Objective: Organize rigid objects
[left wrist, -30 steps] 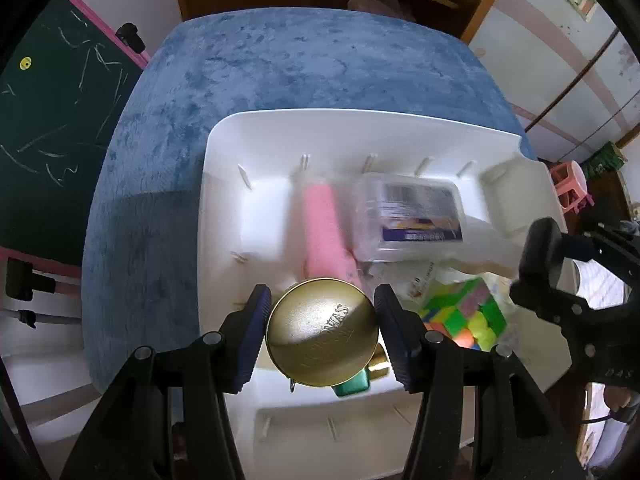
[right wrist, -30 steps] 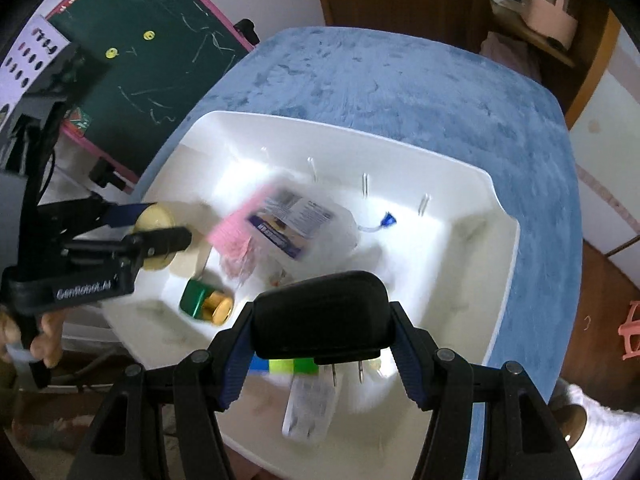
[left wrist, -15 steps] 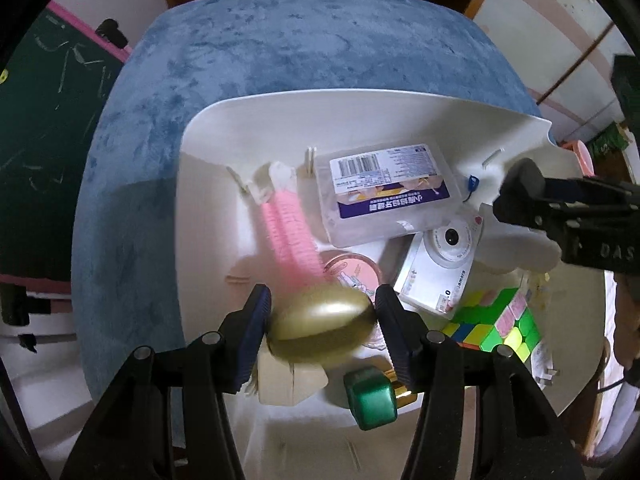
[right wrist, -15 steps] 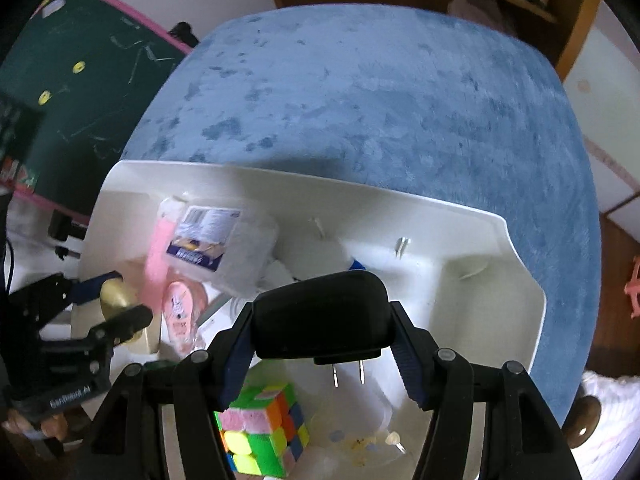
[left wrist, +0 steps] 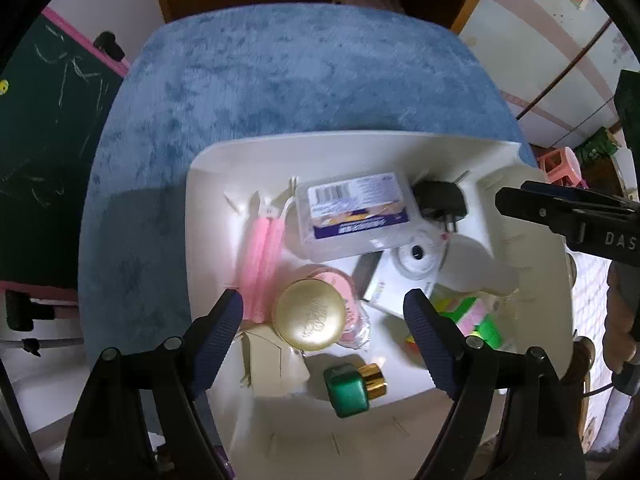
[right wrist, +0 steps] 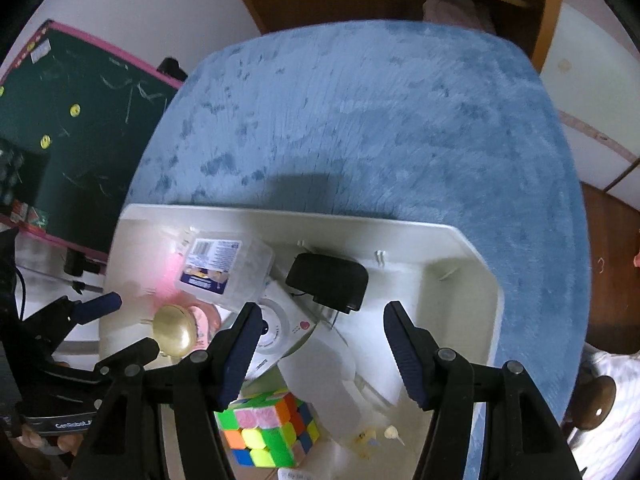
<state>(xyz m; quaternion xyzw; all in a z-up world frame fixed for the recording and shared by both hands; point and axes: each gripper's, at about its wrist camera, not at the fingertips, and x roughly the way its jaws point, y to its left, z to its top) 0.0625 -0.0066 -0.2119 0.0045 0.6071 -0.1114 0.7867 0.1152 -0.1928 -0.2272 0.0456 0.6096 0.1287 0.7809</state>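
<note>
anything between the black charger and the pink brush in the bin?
Yes: the clear plastic box lies between the black charger and pink brush, clearest in the left wrist view.

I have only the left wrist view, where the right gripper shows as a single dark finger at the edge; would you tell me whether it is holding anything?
Observer: No. In the right wrist view the right gripper is open, with nothing between its fingers.
Operator: What lies ahead of it?
Observer: The black plug adapter, lying in the white tray near the far wall, just beyond the fingertips.
Operator: The coloured thing on my right is blurred. What is it?
Observer: A puzzle cube, sharp in the right wrist view, with green, yellow, orange, pink and blue squares.
</note>
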